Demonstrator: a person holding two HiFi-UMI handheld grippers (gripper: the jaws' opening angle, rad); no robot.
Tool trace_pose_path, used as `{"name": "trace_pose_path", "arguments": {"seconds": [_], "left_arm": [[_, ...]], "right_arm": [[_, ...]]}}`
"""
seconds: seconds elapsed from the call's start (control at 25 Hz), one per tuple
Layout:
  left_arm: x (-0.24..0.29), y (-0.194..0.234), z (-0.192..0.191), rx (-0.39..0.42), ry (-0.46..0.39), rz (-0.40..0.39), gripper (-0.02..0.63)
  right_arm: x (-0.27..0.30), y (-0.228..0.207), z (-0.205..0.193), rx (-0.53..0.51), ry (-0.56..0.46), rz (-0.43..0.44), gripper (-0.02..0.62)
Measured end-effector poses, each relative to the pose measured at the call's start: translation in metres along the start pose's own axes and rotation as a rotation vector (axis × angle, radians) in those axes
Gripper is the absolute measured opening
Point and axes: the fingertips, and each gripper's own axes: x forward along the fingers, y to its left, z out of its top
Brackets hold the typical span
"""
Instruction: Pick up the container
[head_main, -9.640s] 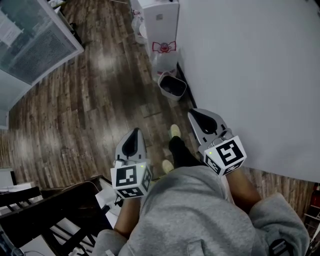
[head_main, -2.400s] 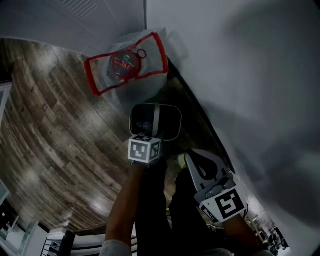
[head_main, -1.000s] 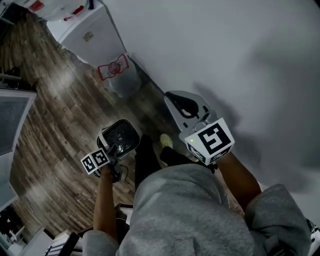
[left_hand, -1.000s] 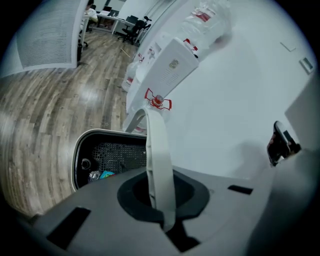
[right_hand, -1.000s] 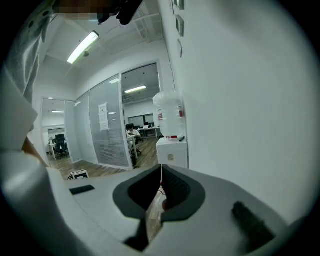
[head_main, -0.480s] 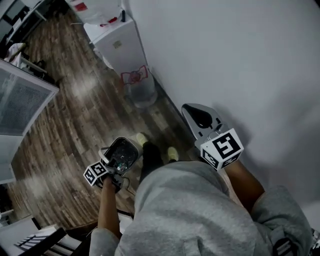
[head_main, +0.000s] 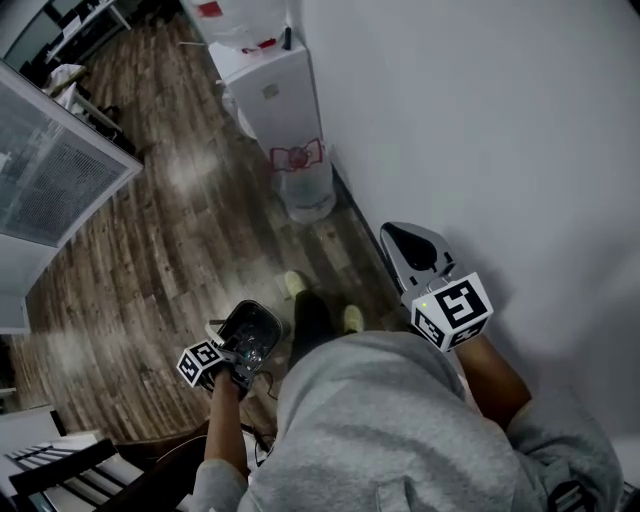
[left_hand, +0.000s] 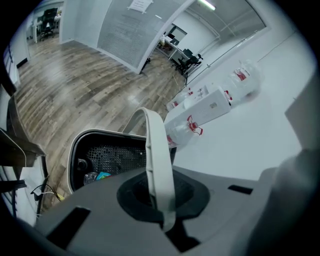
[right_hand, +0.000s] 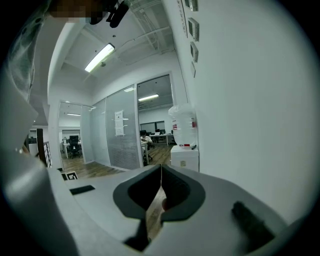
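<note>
The container (head_main: 251, 333) is a small bin with a pale rim and a black mesh inside, with some litter at its bottom. My left gripper (head_main: 232, 362) hangs low at my left side, shut on the bin's rim. In the left gripper view the pale rim (left_hand: 154, 160) runs edge-on between the jaws, and the mesh interior (left_hand: 108, 157) shows to the left. The bin is off the floor and tilted. My right gripper (head_main: 412, 243) is held up beside the white wall, shut with nothing in it; in the right gripper view (right_hand: 160, 186) its pads meet.
A white wall (head_main: 500, 140) runs along my right. A water dispenser (head_main: 268, 88) stands against it ahead, with a white bag with red handles (head_main: 303, 183) in front. A glass partition (head_main: 55, 165) is at left. A black frame (head_main: 60, 478) sits lower left. My shoes (head_main: 294, 284) are on the wood floor.
The bin stays in my left gripper and has come down towards my lower left. The right gripper keeps its raised place by the wall. The view has swung to show more floor.
</note>
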Motion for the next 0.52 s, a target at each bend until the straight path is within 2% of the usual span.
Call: {"name": "trace_pose_path", "arguments": {"seconds": [0.24, 0.52], "left_arm": [[-0.003, 0.011, -0.003, -0.062, -0.016, -0.018, 0.015], [0.008, -0.005, 0.005, -0.005, -0.010, -0.042, 0.015]], "right_arm": [[0.005, 0.008, 0.000, -0.005, 0.004, 0.010, 0.025], [0.018, 0.013, 0.002, -0.018, -0.002, 0.019, 0.025]]}}
